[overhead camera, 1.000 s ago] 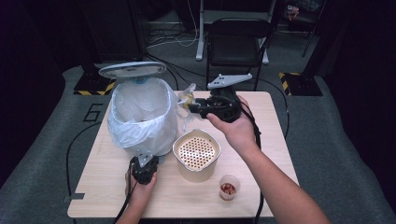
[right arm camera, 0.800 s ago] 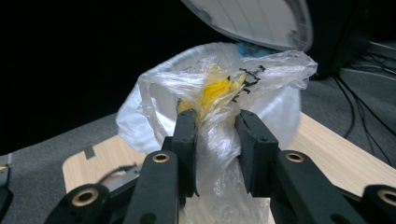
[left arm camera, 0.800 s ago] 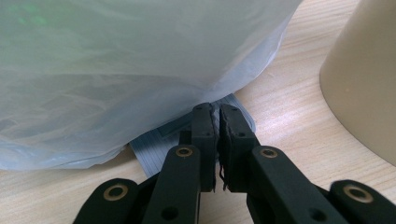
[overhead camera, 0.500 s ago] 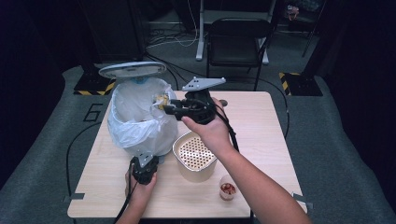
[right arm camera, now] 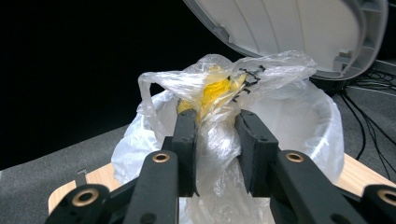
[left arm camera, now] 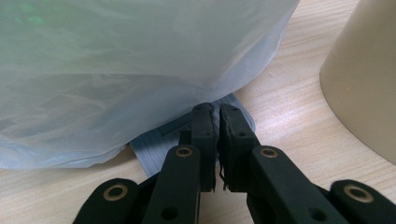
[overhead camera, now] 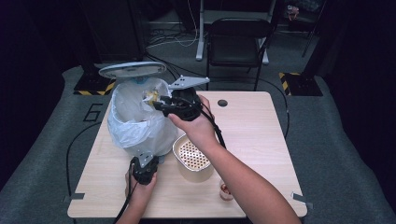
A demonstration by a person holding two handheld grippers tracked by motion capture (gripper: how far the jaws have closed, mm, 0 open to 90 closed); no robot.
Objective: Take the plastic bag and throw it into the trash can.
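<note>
A clear plastic bag (right arm camera: 219,135) with yellow contents is seen at centre frame. A white liner (overhead camera: 128,121) and grey lid (overhead camera: 132,70) are shown upper left; a beige perforated bowl (overhead camera: 192,158) sits on pale wood table (overhead camera: 261,135).

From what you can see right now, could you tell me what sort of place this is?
Probably a lab or studio set up for recording, not a kitchen: a small wooden table stands on grey floor mats against a dark backdrop, with cables trailing on the floor, a folding chair behind, and yellow-black hazard tape.
</note>
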